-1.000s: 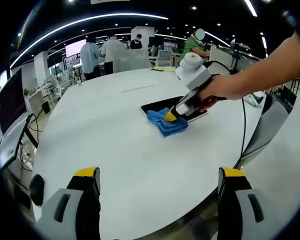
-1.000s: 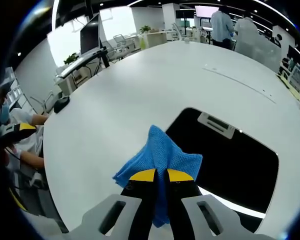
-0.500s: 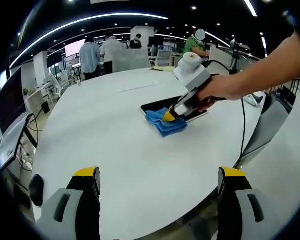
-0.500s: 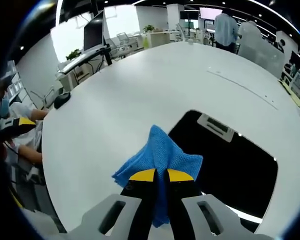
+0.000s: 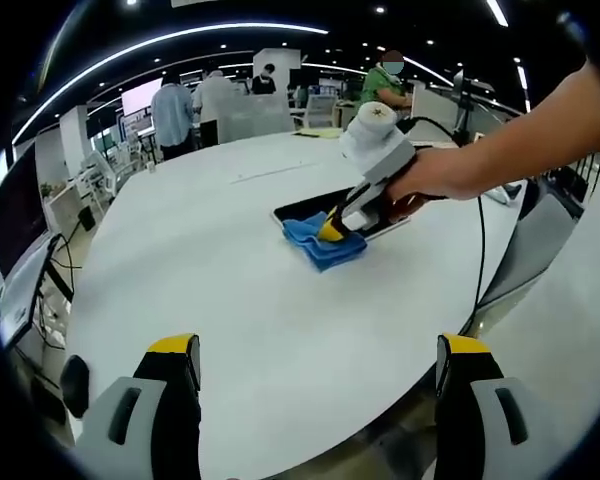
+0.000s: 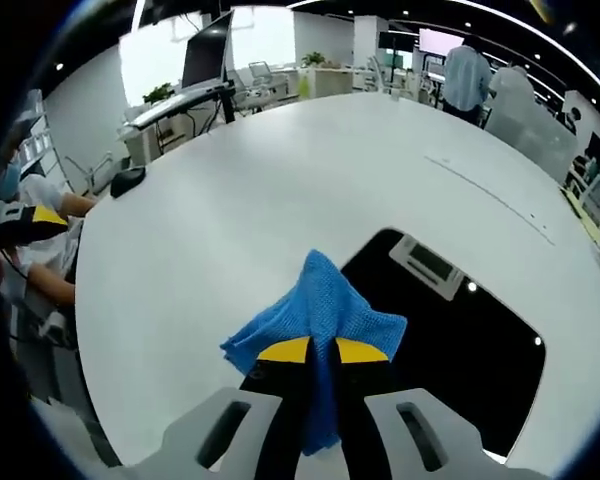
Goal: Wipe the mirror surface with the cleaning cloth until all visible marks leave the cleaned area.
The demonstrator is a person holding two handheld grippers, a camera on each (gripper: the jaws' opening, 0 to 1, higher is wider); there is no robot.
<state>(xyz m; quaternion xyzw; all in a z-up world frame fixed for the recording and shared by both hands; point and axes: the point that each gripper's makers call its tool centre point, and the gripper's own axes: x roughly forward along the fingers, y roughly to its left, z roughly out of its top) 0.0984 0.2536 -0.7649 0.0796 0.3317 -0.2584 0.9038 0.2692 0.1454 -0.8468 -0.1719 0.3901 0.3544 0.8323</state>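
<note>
A blue cleaning cloth [image 6: 320, 310] hangs pinched between the yellow-tipped jaws of my right gripper [image 6: 321, 350], which is shut on it. The cloth lies over the near corner of a flat dark mirror [image 6: 460, 350] on the white table [image 6: 240, 190]. In the left gripper view the same cloth [image 5: 320, 247] rests at the mirror's [image 5: 310, 207] left end, with the right gripper [image 5: 333, 230] held on it by a person's hand [image 5: 440, 178]. My left gripper [image 5: 315, 360] stands open near the table's front edge, well short of the cloth, with nothing between its jaws.
The round white table [image 5: 200, 270] stretches wide around the mirror. A cable [image 5: 482, 260] drops from the right gripper over the table's right edge. Several people [image 5: 195, 100] stand at desks beyond the far side. A monitor [image 6: 208, 55] and a dark mouse [image 6: 128, 180] sit at the left.
The right gripper, still shut on the cloth, has slid it slightly along the mirror's edge. Both views have shifted a little with the hands; the left gripper stays open.
</note>
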